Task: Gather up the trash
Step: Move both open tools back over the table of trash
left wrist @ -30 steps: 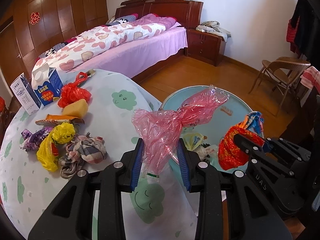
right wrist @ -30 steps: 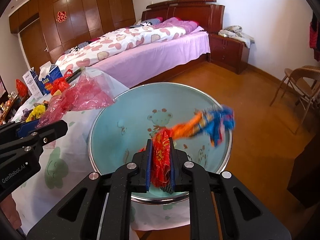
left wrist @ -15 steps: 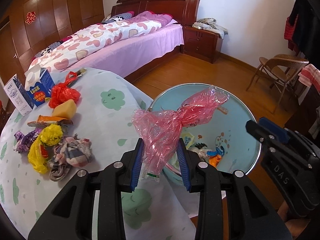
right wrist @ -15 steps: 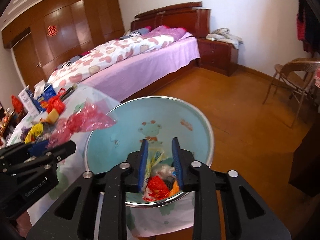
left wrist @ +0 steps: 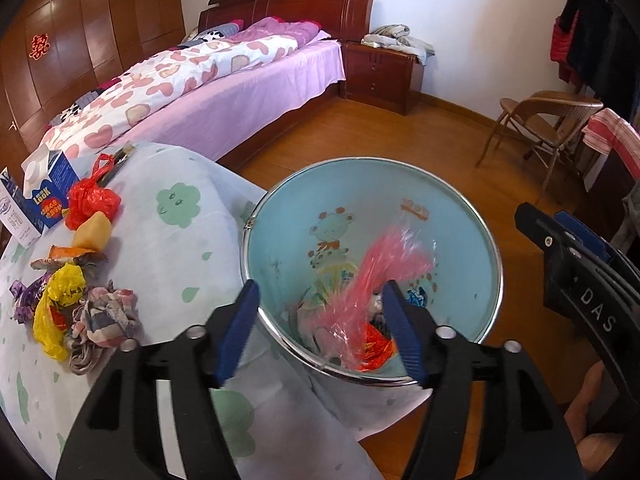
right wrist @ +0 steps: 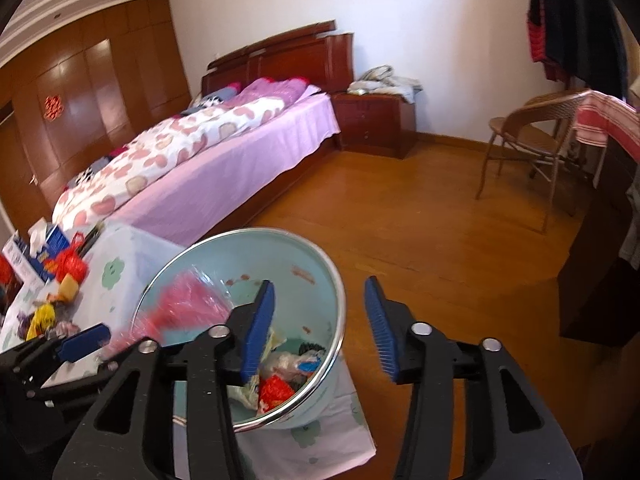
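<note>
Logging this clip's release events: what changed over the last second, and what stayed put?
The left gripper opened its jaws and let go of the pink plastic bag, now blurred, dropping into the blue basin. The right gripper had already dropped its red and blue wrapper there; it has since opened wider and drawn back to the right. The yellow bag, checked cloth and red bag stayed on the table.

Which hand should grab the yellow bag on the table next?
Probably the left. The left gripper is open beside the table, where the yellow bag lies. The right gripper, also open, sits on the basin's far side.
</note>
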